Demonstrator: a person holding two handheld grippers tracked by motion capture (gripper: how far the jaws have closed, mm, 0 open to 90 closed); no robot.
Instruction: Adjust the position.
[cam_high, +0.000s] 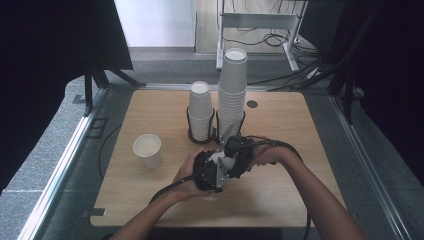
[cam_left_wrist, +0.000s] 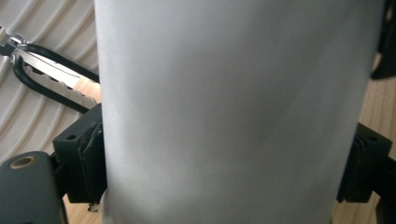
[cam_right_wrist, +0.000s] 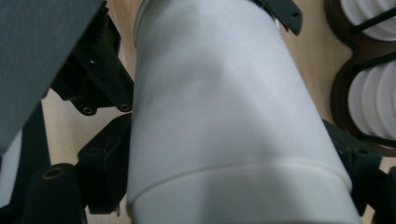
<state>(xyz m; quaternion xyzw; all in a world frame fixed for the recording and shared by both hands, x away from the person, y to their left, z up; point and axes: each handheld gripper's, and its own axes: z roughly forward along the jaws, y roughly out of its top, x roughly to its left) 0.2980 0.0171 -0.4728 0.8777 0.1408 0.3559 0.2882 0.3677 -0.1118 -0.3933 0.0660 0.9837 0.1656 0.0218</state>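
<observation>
Cup was gripped between both my tongs above table | left gripper clamped it, right gripper clamped it wider | one cup stood done, stacks remained.

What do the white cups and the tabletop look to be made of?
Cups: probably paper, matte white, with a rolled rim and thin nesting walls visible in the tall stack. Tabletop: pale wood or wood-look laminate, smooth, with faint grain; which one is unclear.
</observation>
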